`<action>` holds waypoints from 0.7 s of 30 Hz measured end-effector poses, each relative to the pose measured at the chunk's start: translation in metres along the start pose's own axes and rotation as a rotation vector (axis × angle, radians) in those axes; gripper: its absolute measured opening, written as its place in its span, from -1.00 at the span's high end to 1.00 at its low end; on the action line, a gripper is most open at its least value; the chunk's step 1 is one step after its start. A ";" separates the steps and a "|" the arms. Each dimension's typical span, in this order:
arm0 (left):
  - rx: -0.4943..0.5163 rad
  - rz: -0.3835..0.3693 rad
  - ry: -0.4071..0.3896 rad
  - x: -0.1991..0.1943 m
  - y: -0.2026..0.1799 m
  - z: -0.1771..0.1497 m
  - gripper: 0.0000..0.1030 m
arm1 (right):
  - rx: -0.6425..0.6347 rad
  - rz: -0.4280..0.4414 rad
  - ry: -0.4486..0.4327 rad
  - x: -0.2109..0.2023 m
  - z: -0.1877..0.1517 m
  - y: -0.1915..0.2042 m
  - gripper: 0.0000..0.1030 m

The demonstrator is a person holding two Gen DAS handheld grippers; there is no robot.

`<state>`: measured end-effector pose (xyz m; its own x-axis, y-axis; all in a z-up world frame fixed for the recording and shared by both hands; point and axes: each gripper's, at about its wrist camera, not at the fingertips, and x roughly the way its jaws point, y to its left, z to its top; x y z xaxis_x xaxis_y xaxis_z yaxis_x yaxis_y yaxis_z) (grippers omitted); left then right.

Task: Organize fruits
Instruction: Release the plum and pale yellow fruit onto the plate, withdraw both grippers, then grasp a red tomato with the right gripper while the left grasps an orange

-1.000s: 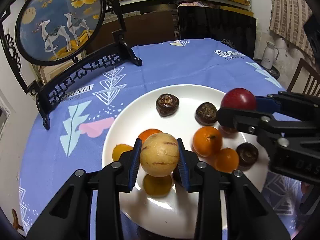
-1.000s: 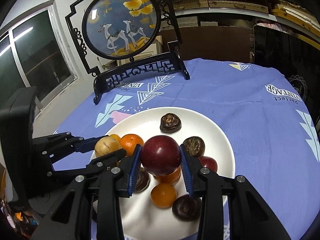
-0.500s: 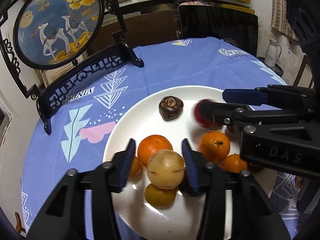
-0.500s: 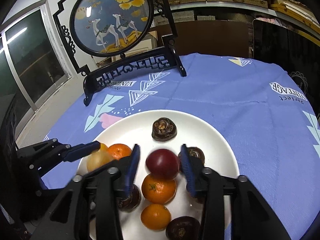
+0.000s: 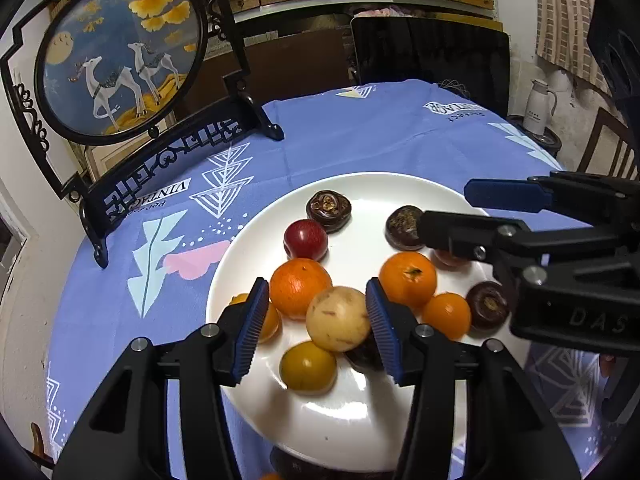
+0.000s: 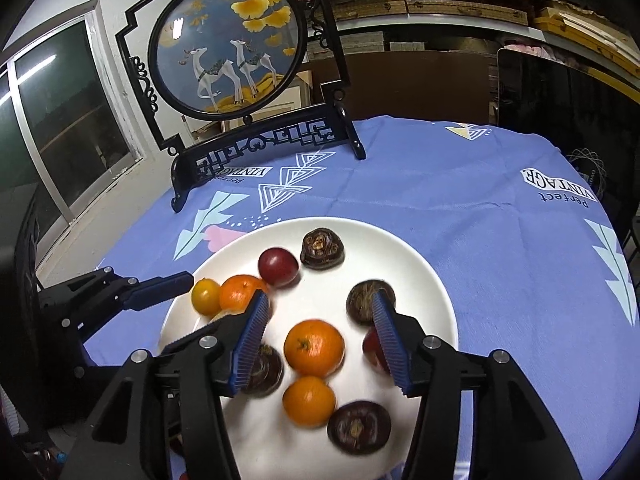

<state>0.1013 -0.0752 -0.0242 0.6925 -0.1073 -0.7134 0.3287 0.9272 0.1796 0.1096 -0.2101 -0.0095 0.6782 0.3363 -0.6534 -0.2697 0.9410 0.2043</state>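
1. Left hand-held gripper (image 5: 314,320): jaws opening, the pale fruit (image 5: 338,324) between them, lying low on the plate (image 5: 360,432).
2. Right hand-held gripper (image 6: 320,336): jaws opening, an orange (image 6: 314,348) between them, untouched.
3. Plum (image 6: 278,266) lies upper left on the plate.

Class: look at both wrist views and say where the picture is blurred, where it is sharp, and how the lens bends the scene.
Right wrist view: the oranges on the white plate are smeared by motion blur, while the framed deer screen stays crisp. Left wrist view: the tan fruit is sharp. Both views: fisheye curves the tablecloth edge and darkens the corners.
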 end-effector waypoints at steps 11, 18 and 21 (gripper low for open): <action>-0.075 -0.010 -0.044 -0.050 0.021 -0.040 -0.41 | -0.085 0.014 0.025 -0.052 -0.065 0.032 -0.35; -0.205 -0.029 -0.017 -0.071 0.061 -0.086 -0.44 | -0.219 0.010 0.124 -0.052 -0.130 0.071 -0.35; -0.238 -0.024 0.002 -0.075 0.073 -0.106 -0.44 | -0.251 0.024 0.164 -0.042 -0.143 0.087 -0.35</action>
<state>0.0055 0.0390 -0.0294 0.6849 -0.1293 -0.7171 0.1840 0.9829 -0.0015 -0.0400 -0.1473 -0.0686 0.5556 0.3287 -0.7637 -0.4587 0.8873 0.0481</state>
